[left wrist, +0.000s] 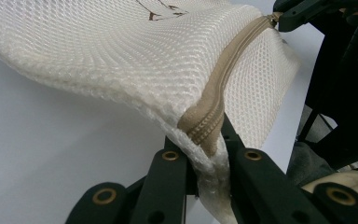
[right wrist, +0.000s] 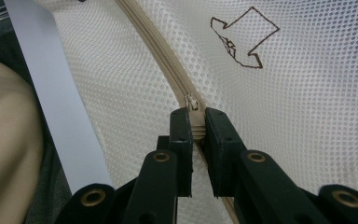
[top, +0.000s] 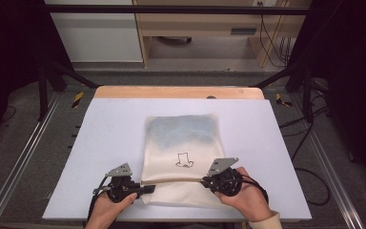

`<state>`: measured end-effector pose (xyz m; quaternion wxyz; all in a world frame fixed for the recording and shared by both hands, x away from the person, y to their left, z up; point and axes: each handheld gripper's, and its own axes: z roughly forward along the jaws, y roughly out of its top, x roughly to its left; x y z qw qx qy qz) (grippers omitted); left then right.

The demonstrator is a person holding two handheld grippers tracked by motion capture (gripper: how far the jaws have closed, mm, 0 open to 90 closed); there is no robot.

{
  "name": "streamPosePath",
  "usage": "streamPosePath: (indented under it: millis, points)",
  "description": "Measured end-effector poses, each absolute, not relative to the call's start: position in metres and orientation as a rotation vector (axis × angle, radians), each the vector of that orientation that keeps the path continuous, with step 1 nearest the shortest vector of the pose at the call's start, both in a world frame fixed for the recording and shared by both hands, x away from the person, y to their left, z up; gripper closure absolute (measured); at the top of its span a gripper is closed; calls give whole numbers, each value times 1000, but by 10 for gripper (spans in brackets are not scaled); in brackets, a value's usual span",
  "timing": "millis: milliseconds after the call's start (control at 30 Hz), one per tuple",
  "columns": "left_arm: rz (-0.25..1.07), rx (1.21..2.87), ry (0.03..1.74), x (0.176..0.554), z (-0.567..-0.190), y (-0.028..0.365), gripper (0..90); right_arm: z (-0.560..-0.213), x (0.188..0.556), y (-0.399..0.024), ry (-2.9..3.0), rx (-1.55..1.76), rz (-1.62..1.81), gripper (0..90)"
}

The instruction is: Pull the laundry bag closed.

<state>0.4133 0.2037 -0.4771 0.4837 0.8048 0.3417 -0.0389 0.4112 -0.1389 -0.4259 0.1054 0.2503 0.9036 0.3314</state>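
High view: one big pale table top [top: 114,143] lies flat, with a strip of wood [top: 178,92] along its far edge; on the table is one white mesh bag [top: 183,138], lying near the person's edge, about in the middle; the bag has no words on it that can be read, just one small dark line drawing [top: 184,161] that looks like a little boot shape; the same drawing [right wrist: 242,39] is seen up close in the right gripper view; inside the bag something pale blue [top: 183,131] shows through the mesh at the far end; one tan zipper [top: 174,181] runs across the near end of the bag, pulled straight and lifted a bit between the two tongs; there are two hands and two tongs; the left gripper [top: 145,189] is closed tight on the left end of the zipper, and in the left gripper view the mesh and zipper end [left wrist: 205,126] are pinched between its black jaws; the right gripper [top: 205,180] is closed tight too, and in the right gripper view its jaws squeeze the zipper just below the one small zipper slider [right wrist: 193,102]; the left hand [top: 109,207] and right hand [top: 248,198] come in from the near edge
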Motion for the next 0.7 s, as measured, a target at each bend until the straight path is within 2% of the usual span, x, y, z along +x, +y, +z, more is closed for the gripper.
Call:
streamPosePath:
  millis: [700]
  points:
    - [-91,1956,832,414,-477,205,851,-427,407,-149,2648,761,982,819]
